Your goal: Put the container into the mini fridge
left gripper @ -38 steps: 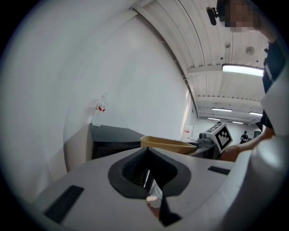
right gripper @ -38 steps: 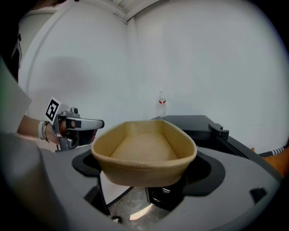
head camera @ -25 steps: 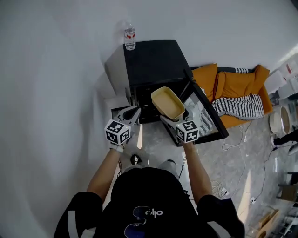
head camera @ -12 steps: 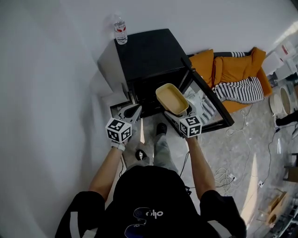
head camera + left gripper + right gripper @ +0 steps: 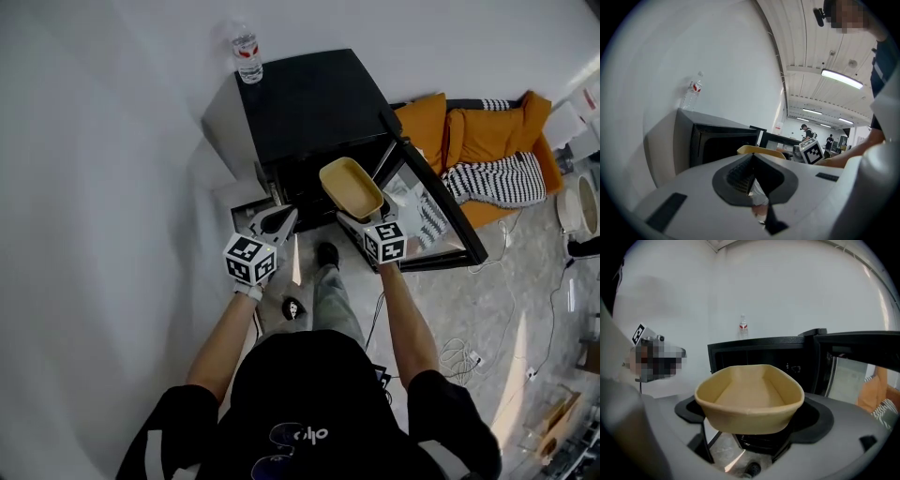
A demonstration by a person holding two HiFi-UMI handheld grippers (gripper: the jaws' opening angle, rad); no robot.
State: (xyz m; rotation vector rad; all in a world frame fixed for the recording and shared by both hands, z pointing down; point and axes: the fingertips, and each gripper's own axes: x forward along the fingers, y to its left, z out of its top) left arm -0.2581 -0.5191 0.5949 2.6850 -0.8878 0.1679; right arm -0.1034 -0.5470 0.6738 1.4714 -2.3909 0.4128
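Note:
A tan, empty, oblong container [image 5: 351, 187] [image 5: 750, 397] is held level in front of the black mini fridge [image 5: 309, 117] [image 5: 759, 357], with my right gripper [image 5: 361, 221] [image 5: 752, 427] shut on its near end. The fridge door [image 5: 436, 211] [image 5: 855, 350] stands open to the right and the dark inside shows. My left gripper [image 5: 278, 221] [image 5: 751, 180] hangs left of the container, by the fridge's front left corner, shut with nothing in it. In the left gripper view the container's rim [image 5: 761, 150] shows just past the jaws.
A water bottle [image 5: 247, 56] [image 5: 743, 327] stands on the fridge's top at its back left corner. A white wall runs behind and to the left. An orange sofa [image 5: 487, 136] with a striped cushion lies right of the door. Cables [image 5: 459, 356] trail on the floor.
Both grippers and the container have moved a little closer to the fridge opening. The person has stepped forward, a shoe now under the grippers.

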